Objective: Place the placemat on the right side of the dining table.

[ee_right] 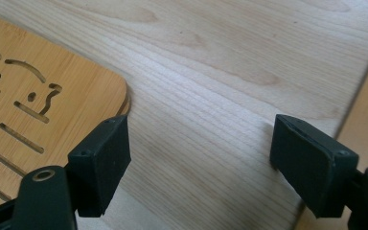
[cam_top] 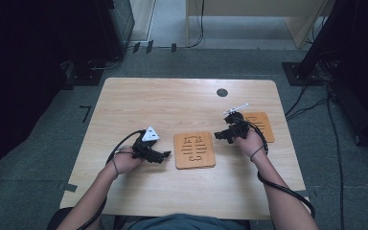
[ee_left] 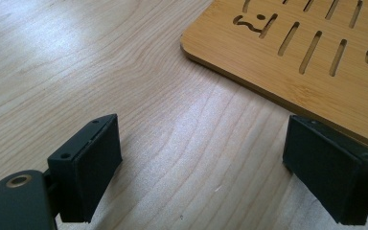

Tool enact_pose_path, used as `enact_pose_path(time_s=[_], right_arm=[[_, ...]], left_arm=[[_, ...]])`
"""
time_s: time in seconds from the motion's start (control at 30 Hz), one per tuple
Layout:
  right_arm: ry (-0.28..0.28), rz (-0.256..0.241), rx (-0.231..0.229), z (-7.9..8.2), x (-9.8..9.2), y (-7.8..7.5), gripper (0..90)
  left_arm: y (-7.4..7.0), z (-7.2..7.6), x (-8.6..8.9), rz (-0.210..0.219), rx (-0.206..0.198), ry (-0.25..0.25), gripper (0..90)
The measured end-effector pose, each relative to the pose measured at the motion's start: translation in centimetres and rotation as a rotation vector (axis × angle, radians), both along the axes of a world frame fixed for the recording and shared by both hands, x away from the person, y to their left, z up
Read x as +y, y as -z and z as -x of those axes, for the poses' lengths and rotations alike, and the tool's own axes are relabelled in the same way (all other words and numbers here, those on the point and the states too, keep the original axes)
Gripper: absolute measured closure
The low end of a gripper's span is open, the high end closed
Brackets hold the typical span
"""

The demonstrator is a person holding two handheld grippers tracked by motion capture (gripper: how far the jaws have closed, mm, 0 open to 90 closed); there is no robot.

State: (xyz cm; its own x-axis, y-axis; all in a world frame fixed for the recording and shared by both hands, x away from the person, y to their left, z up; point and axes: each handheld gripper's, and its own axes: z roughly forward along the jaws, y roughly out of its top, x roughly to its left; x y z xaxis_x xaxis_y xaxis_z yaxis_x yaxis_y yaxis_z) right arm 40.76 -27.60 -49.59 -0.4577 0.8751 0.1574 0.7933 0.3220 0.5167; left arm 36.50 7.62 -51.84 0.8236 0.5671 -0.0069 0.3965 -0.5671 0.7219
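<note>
- The table (cam_top: 172, 103) carried a slotted bamboo trivet (cam_top: 194, 150) near its middle.
- A second trivet (cam_top: 260, 125) lay right of the slotted one.
- The left gripper (cam_top: 166, 155), fingers (ee_left: 88, 167) wide and empty, sat left of the slotted trivet.
- The right gripper (cam_top: 218, 136), also wide and empty, hovered between both trivets.

My pale wooden table (cam_top: 139, 103) carries a slotted bamboo trivet (cam_top: 194, 150) at its middle. Right of that trivet lies a second bamboo trivet (cam_top: 262, 123); beyond it, a round dark grommet (cam_top: 222, 92).
</note>
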Motion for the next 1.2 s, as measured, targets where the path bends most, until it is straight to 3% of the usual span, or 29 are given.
enact_pose_path(time_s=[0.67, 0.8, 1.0, 1.2], right_arm=[[-0.100, 0.012, -0.011, 0.7, 2.7, 0.1, 21.2], [-0.116, 0.012, -0.028, 0.9, 3.0, 0.3, 15.1], [-0.164, 0.001, -0.096, 1.6, 3.4, 1.2, 1.0], [-0.192, -0.015, -0.120, 1.8, 3.3, 1.5, 0.0]], left_arm=[[0.0, 0.0, 0.0, 0.000, 0.000, 0.000, 12.0], [0.0, 0.0, 0.0, 0.000, 0.000, 0.000, 12.0], [0.0, 0.0, 0.0, 0.000, 0.000, 0.000, 12.0], [0.0, 0.0, 0.0, 0.000, 0.000, 0.000, 12.0]])
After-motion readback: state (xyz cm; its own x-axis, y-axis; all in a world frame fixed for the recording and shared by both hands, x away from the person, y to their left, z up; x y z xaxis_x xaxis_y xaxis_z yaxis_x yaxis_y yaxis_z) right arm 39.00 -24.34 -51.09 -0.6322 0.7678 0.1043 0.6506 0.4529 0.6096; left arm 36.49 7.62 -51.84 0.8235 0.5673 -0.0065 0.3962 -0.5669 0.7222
